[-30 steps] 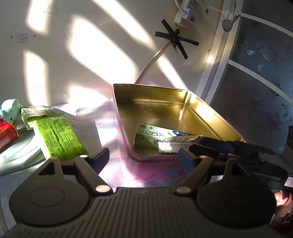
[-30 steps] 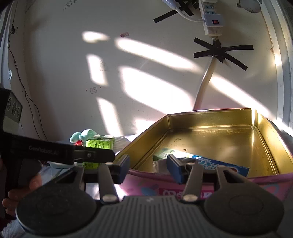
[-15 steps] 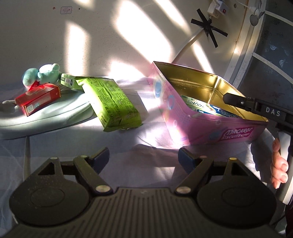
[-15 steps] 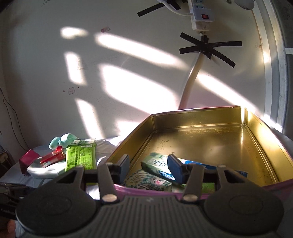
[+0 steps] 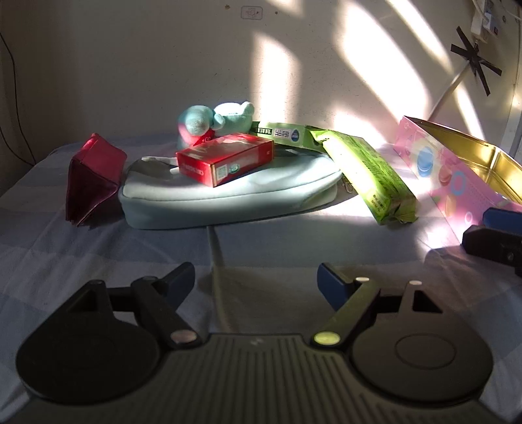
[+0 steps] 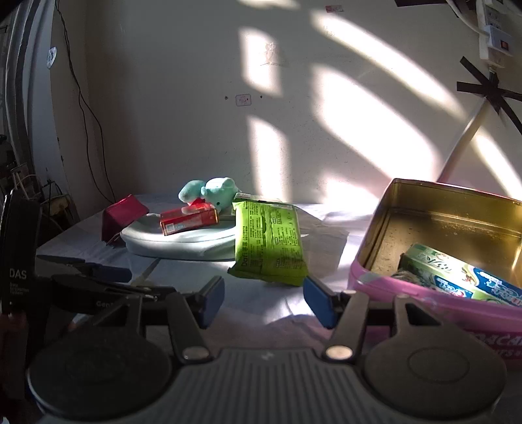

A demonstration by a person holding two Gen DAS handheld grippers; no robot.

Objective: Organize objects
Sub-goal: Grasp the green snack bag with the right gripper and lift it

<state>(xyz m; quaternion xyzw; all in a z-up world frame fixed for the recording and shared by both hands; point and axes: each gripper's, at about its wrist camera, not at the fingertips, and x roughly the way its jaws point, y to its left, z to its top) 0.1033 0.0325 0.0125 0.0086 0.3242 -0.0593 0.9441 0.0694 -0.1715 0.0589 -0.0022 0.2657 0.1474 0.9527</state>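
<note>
A pink tin (image 5: 456, 182) with a gold inside stands at the right; in the right wrist view the tin (image 6: 407, 287) holds a toothpaste box (image 6: 456, 277) and a foil packet. A green snack pack (image 5: 368, 169) (image 6: 267, 241) leans on a pale blue pouch (image 5: 228, 192) (image 6: 182, 241). On the pouch lie a red box (image 5: 225, 159) (image 6: 189, 220), a teal plush toy (image 5: 215, 119) (image 6: 208, 192) and a green carton (image 5: 280, 132). A dark red pouch (image 5: 91, 179) (image 6: 122, 215) stands at the left. My left gripper (image 5: 254, 283) and right gripper (image 6: 262, 301) are both open and empty, low over the cloth.
The table is covered by a pale blue checked cloth (image 5: 98, 254). A wall (image 6: 195, 98) with taped cables and a power strip (image 6: 492, 29) stands behind. The right gripper shows at the right edge of the left wrist view (image 5: 496, 234); the left gripper shows at the left of the right wrist view (image 6: 98, 287).
Both grippers have pulled back from the tin and swung left toward the pile on the pouch. The right gripper has opened wider. The foil packet now lies in the tin.
</note>
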